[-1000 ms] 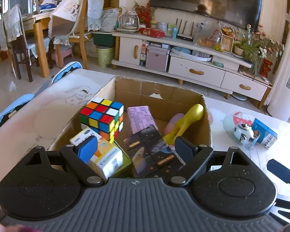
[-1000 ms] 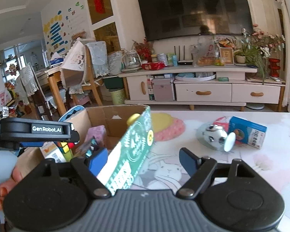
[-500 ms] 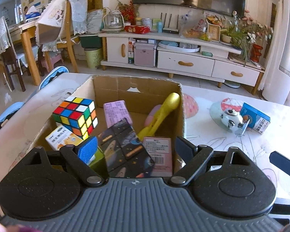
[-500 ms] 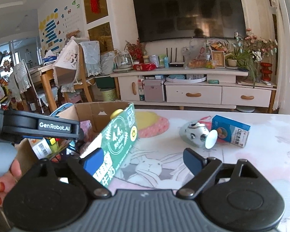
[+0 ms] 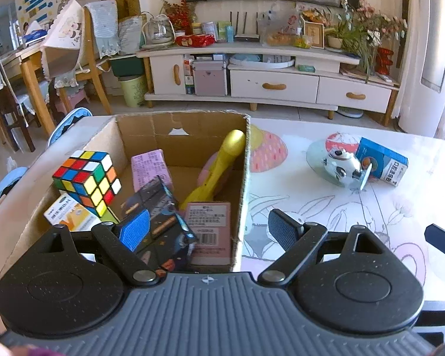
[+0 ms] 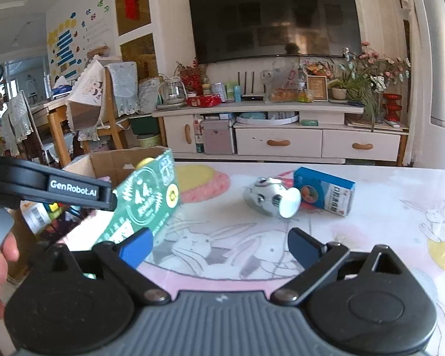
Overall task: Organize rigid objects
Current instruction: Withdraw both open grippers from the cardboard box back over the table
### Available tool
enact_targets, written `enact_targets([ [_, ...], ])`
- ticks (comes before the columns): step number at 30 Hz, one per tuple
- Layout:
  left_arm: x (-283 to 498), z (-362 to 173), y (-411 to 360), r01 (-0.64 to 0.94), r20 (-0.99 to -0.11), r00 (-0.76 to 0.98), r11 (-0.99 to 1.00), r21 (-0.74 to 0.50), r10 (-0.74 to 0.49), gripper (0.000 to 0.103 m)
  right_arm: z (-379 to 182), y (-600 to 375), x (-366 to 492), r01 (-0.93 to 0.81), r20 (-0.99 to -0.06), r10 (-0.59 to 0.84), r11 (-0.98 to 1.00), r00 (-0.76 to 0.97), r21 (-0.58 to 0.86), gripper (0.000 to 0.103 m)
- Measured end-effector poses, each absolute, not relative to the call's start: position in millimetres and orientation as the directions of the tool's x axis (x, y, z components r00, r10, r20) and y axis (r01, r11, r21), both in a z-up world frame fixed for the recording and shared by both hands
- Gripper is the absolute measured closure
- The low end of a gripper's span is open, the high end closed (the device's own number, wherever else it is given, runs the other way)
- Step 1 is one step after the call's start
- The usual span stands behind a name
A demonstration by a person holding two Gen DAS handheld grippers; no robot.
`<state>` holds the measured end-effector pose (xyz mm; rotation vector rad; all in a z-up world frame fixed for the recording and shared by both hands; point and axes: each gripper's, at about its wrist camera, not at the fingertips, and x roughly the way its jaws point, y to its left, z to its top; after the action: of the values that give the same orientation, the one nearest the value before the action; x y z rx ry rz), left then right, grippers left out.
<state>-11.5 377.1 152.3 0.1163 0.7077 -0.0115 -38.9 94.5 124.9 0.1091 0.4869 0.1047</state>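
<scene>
A: What is left to tidy?

B: A blue rectangular cardboard carton (image 6: 324, 191) lies flat on the rabbit-print tabletop (image 6: 356, 237), touching a small silver-white toy with a round mirror disc (image 6: 271, 200). Both sit well apart from the open brown cardboard box (image 5: 244, 178).

A: How would they handle?

B: My judgement: the carton is light and stiff but would dent, so pinch it across its narrow sides. The toy looks rounded and glossy, likely slippery; take its body, not the disc.

A: What is in the box?

B: From the left wrist view: a multicoloured puzzle cube (image 5: 87, 179), a pink paper carton (image 5: 151, 167), a yellow plastic handle-shaped piece (image 5: 219, 166), a dark printed pack (image 5: 160, 225), a white-and-orange carton (image 5: 69, 213) and a pink labelled pack (image 5: 210, 231).

A: And the grippers?

B: The left gripper (image 5: 207, 227) is spread wide with nothing between its pads, straddling the box's right wall. The right gripper (image 6: 219, 246) is also wide and empty, above the table.

A: What does only one view show?

B: Only the right wrist view shows a green printed carton (image 6: 145, 198) leaning against the box's right wall, just beside that gripper's left pad. Only the left view shows the contents clearly
</scene>
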Motion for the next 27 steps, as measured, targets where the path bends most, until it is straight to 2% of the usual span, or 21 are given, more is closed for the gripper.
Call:
enact_targets([
  [13, -22.6, 148.9, 372.6, 0.096, -0.639, 0.767, 0.974, 0.207, 0.061, 0.000, 112.5, 66.0, -41.2, -0.031, -0.465, 0.090, 0.991, 0.881, 0.134, 0.004],
  [27, -25.4, 146.4, 371.2, 0.113, -0.620, 0.783, 0.973, 0.199, 0.036, 0.000, 98.8, 41.6, -35.6, 0.003, -0.487, 0.056, 0.993, 0.871, 0.119, 0.001],
])
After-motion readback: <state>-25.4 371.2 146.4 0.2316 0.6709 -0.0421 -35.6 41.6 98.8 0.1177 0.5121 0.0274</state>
